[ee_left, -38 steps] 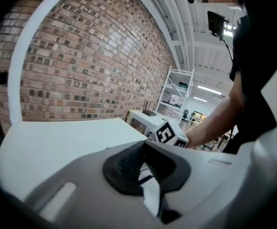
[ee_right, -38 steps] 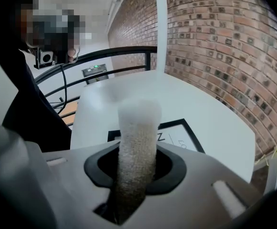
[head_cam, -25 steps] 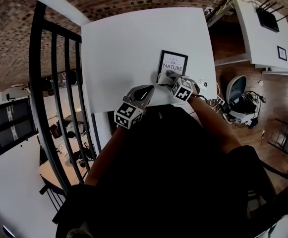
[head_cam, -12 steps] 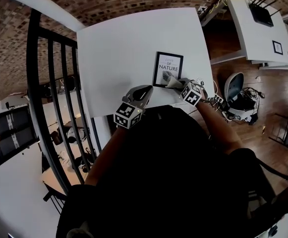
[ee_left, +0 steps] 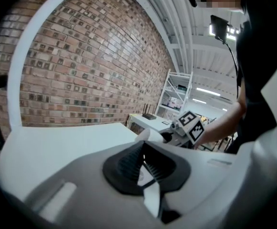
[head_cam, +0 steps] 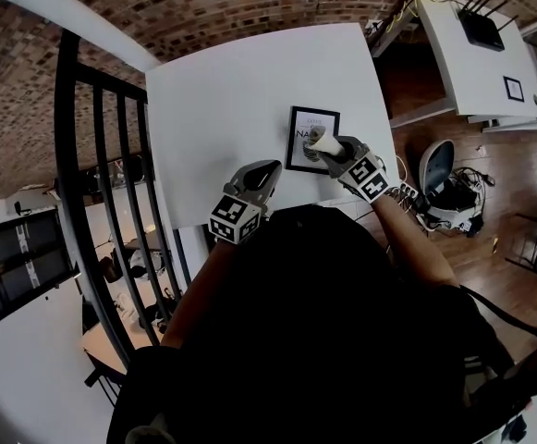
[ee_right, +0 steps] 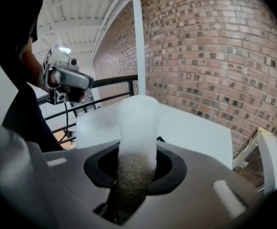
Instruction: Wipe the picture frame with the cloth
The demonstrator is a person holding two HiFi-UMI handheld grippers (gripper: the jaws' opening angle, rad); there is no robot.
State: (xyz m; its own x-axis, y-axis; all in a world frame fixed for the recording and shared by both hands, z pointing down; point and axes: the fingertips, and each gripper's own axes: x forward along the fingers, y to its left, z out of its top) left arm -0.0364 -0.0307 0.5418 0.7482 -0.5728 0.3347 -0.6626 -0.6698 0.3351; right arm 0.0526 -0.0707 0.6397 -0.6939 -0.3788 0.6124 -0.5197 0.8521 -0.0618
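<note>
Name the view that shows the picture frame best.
The head view: the picture frame lies on the table, partly under the cloth clamped in the right gripper. The right gripper view shows only a dark sliver behind the cloth; the left gripper view shows none of it.

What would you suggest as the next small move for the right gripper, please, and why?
Probably a short sideways sweep of the cloth across the picture frame. The right gripper is shut on the cloth, and the head view shows the cloth's free end over the frame's middle, with the frame's left side and top uncovered. Whether it presses on the glass, I cannot tell.
</note>
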